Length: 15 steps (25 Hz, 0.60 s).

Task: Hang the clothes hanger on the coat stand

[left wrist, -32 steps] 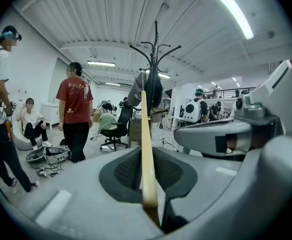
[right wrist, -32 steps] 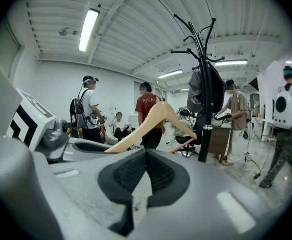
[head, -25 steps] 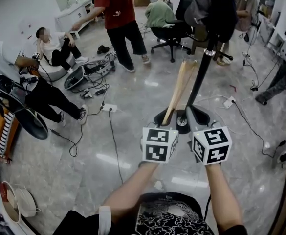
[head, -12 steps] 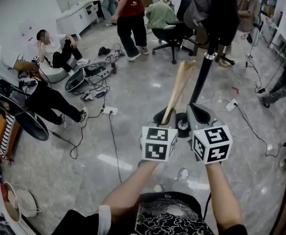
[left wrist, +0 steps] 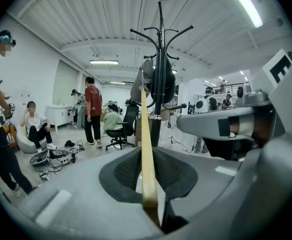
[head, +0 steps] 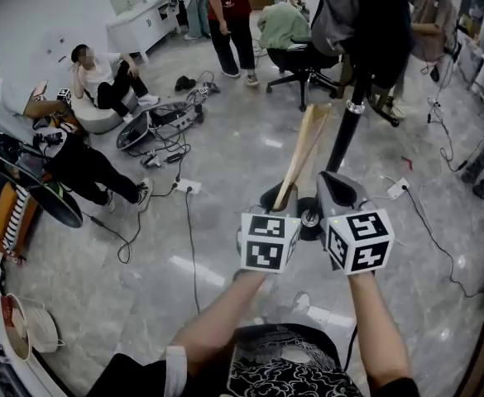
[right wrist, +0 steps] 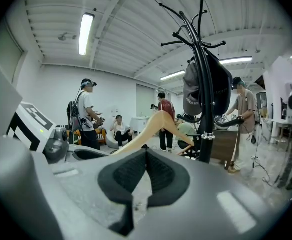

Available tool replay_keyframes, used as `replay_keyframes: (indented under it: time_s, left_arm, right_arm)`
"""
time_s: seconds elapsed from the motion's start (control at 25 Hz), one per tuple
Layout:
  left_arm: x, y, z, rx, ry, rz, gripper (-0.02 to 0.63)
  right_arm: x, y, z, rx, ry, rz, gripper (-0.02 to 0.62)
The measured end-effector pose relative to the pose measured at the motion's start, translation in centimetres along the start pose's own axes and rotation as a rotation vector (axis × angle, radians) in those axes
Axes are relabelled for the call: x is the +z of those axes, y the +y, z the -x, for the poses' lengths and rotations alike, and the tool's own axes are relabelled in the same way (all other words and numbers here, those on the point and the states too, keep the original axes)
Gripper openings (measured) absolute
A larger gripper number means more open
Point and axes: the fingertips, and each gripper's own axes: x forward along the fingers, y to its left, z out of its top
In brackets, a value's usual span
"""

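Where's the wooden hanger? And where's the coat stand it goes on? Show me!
wooden hanger (head: 301, 154), head view, middle of its long wooden arm.
coat stand (head: 340, 143), head view, on its black pole, below the silver ring.

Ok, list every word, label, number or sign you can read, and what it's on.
No readable text anywhere.
Left claw cube: marker squares only, no letters.
Right claw cube: the same.
Hanger: bare wood, no print.
Black garment, bottom of head view: swirls, no words.
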Motion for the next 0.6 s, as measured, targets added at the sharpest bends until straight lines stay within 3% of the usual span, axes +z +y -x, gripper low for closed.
replay_keyframes:
  time_s: [0.6]
  left_arm:
    - [0.6, -2.0, -7.1, 0.064, 0.041, -0.013, 0.054]
  right_arm:
    - [-0.5, -7.4, -3.2, 0.067, 0.012, -0.013, 0.000]
